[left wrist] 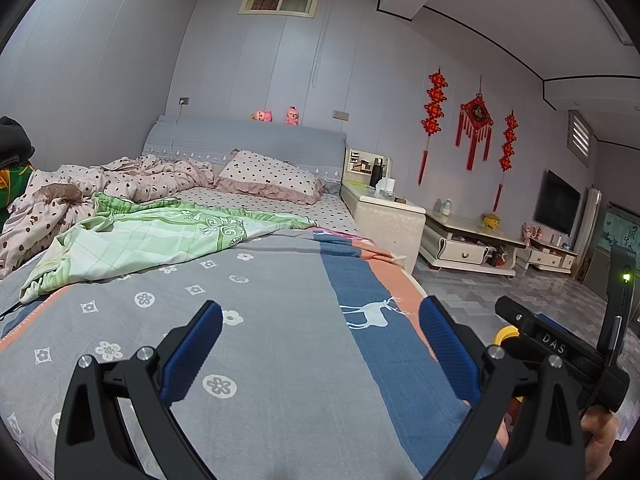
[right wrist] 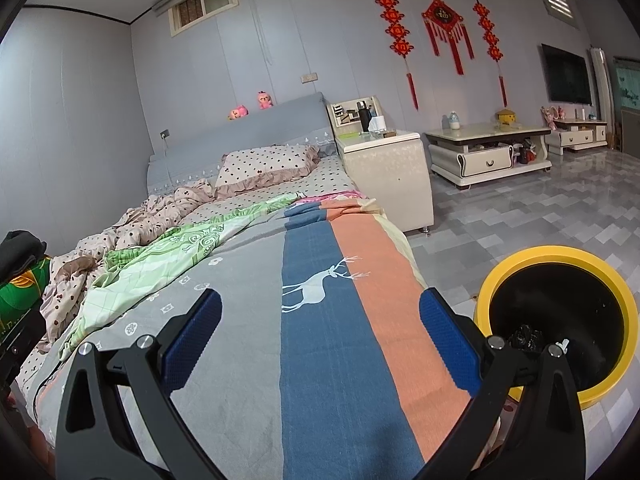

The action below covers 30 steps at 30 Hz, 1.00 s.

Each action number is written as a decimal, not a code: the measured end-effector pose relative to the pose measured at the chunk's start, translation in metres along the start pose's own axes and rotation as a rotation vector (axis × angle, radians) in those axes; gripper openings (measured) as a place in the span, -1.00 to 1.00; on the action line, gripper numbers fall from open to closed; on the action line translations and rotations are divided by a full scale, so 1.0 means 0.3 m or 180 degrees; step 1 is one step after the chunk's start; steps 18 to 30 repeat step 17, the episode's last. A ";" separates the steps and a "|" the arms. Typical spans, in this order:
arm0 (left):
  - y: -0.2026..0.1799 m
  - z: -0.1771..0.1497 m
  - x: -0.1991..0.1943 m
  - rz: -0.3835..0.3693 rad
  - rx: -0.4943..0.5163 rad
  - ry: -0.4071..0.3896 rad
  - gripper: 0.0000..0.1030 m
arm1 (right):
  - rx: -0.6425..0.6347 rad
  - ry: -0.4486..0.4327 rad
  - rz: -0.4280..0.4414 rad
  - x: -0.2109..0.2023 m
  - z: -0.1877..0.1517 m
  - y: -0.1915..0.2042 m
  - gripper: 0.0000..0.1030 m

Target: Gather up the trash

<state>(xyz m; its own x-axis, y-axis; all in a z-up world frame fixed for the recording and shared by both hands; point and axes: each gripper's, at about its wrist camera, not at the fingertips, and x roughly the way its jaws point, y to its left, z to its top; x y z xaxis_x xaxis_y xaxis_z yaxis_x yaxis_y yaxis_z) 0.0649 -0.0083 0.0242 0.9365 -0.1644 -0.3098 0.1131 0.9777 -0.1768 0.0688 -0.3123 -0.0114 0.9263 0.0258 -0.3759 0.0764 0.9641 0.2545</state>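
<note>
Blue ribbed pads line both tools, and each one is spread wide with nothing between its fingers. The left tool (left wrist: 320, 344) hangs over the foot of the bed (left wrist: 280, 320), above a grey cover printed with white flowers that gives way to a blue stripe with a white deer (left wrist: 372, 314) and then an orange stripe. The right tool (right wrist: 320, 344) hangs over the same blue and orange stripes, nearer the bed's right edge. Just beside that edge, on the grey tiled floor (right wrist: 520, 208), stands a yellow-rimmed bin (right wrist: 560, 256) with a black inside; a crumpled black lump (right wrist: 526, 338) and a small white scrap lie at its bottom, partly hidden by the right tool's finger. In the left wrist view the other tool's black body shows at the right margin, with only a sliver of the yellow rim behind it. Further up the bed lie a green patterned quilt (left wrist: 152, 240), a rumpled spotted duvet (left wrist: 132, 180) and a spotted pillow (left wrist: 268, 176). Beyond the bed stand a pale nightstand (right wrist: 388, 176) and a low white cabinet (right wrist: 488, 152). Red knot ornaments (right wrist: 444, 24) hang on the wall.
</note>
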 end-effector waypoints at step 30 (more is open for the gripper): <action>0.000 -0.002 0.010 -0.0005 0.0033 0.0021 0.84 | 0.0034 0.0045 -0.0007 0.014 -0.014 -0.003 0.85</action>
